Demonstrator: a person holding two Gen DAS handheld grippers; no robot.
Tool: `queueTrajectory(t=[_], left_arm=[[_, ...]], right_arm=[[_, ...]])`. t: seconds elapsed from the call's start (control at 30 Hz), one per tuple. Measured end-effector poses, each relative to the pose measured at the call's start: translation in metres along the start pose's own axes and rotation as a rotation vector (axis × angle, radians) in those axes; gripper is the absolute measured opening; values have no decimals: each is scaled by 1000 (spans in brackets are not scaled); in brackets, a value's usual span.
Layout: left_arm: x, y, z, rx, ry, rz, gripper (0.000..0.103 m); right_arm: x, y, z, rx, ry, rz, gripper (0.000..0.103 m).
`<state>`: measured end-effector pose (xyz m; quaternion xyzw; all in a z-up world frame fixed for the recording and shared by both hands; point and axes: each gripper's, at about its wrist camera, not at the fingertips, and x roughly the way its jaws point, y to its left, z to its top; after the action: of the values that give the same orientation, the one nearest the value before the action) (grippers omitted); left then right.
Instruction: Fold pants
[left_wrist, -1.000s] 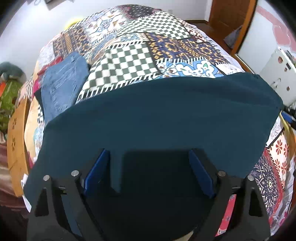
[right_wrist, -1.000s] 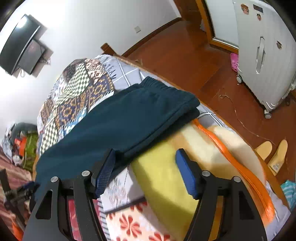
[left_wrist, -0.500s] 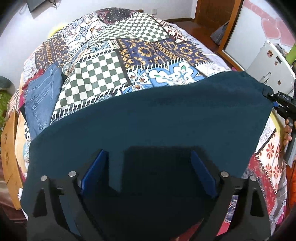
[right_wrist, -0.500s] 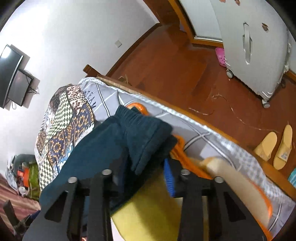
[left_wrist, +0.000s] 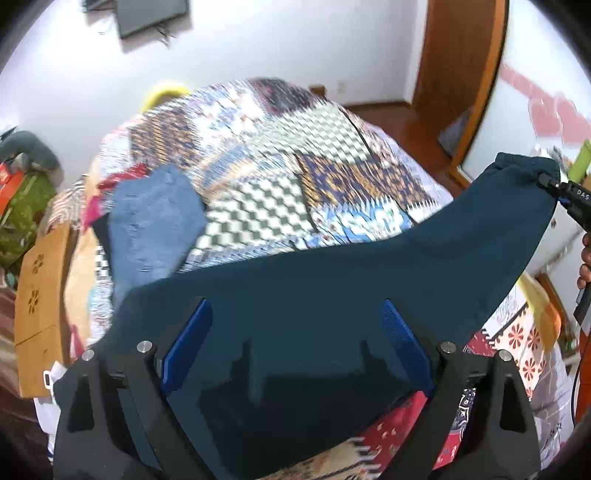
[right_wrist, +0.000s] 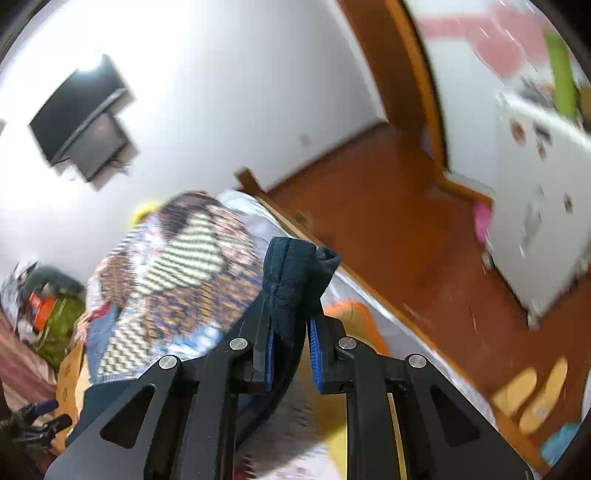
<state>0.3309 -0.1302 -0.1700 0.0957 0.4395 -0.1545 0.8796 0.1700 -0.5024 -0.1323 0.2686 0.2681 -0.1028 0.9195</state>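
The dark teal pants (left_wrist: 332, 288) stretch across the patchwork bed, one end lifted up at the right. My right gripper (right_wrist: 290, 332) is shut on the bunched waistband end of the pants (right_wrist: 291, 273) and holds it in the air; it also shows at the right edge of the left wrist view (left_wrist: 565, 199). My left gripper (left_wrist: 295, 332) is open, its blue pads wide apart over the near part of the pants, which lie slack beneath it.
A folded pair of blue jeans (left_wrist: 155, 221) lies at the bed's left side. A wooden bed board (left_wrist: 40, 295) is at the left. A white cabinet (right_wrist: 546, 229) and slippers (right_wrist: 532, 395) stand on the wooden floor at the right. A TV (right_wrist: 85, 122) hangs on the wall.
My right gripper closed on the waistband end and lifted it off the bed. The left gripper stayed open and tilted up, so more of the room shows.
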Motion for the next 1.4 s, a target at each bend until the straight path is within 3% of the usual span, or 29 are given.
queueTrajectory(t=[0.23, 0.47, 0.63, 0.8, 1.0, 1.13, 1.23, 1.3, 1.4], left_arm=[[-54, 45, -14, -88, -114, 21, 93], [-88, 84, -38, -160, -177, 36, 93], [-97, 109, -62, -219, -175, 49, 93], [-99, 136, -85, -288, -151, 60, 94], [-94, 149, -104, -329, -109, 57, 94], [-85, 145, -101, -329, -94, 49, 94], [-82, 137, -94, -314, -93, 41, 94], [-81, 129, -87, -292, -99, 40, 94], [-78, 114, -71, -249, -107, 42, 94]], right_arm=[[-30, 97, 13, -169, -65, 153, 13], [-29, 177, -15, -293, -26, 279, 12], [-3, 228, -55, -377, 80, 348, 12], [24, 254, -99, -412, 226, 412, 12], [49, 274, -157, -569, 400, 401, 16], [53, 275, -174, -632, 464, 395, 16], [46, 271, -172, -637, 502, 417, 38], [39, 265, -164, -619, 474, 403, 64], [26, 254, -149, -590, 402, 395, 69]])
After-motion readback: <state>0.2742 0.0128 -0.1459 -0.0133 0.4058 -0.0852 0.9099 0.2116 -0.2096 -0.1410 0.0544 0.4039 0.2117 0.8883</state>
